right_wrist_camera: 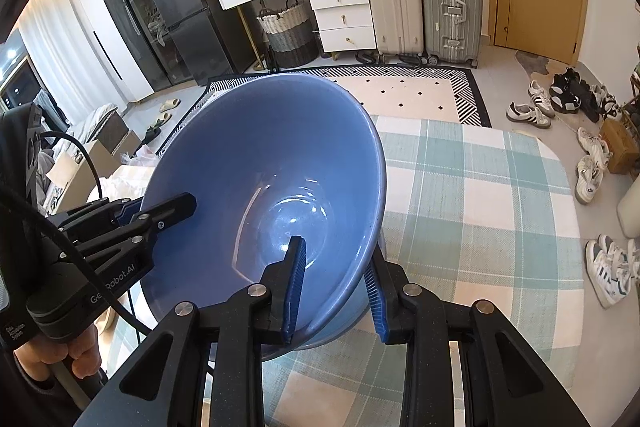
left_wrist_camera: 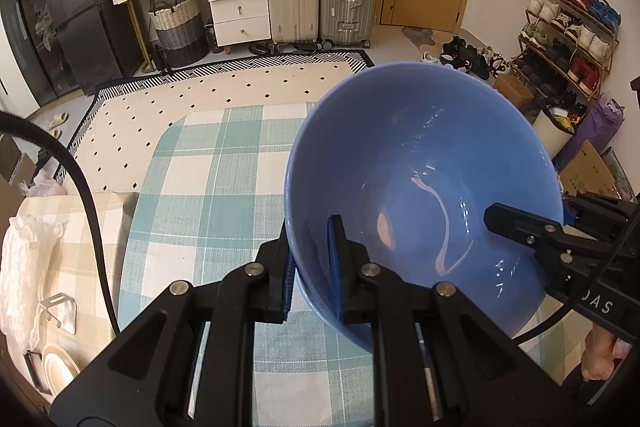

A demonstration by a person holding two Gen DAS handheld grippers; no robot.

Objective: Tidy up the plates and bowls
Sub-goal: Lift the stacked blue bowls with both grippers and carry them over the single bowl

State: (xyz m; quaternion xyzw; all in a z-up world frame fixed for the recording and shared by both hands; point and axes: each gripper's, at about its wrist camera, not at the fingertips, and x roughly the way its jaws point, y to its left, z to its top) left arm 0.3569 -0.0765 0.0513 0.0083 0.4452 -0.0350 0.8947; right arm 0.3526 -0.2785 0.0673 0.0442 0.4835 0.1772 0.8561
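A big blue bowl (left_wrist_camera: 424,195) is held up between the two tools, tipped so its hollow faces the person, above a worktop (left_wrist_camera: 208,163) covered in a pale green and cream check cloth. The left tool (left_wrist_camera: 312,279) is clamped tight on the bowl's near-left rim, one blue-padded finger inside the bowl and the other outside the wall. The right tool (right_wrist_camera: 334,291) pinches the opposite side of the rim in the same way, one pad against the inner face, the other under the outer wall. From each side you can see the other tool's black finger reaching over the rim. A hand (right_wrist_camera: 60,355) grips the left tool's handle. At the worktop's left end, cream plates (left_wrist_camera: 60,367) stand on edge in a dark rack.
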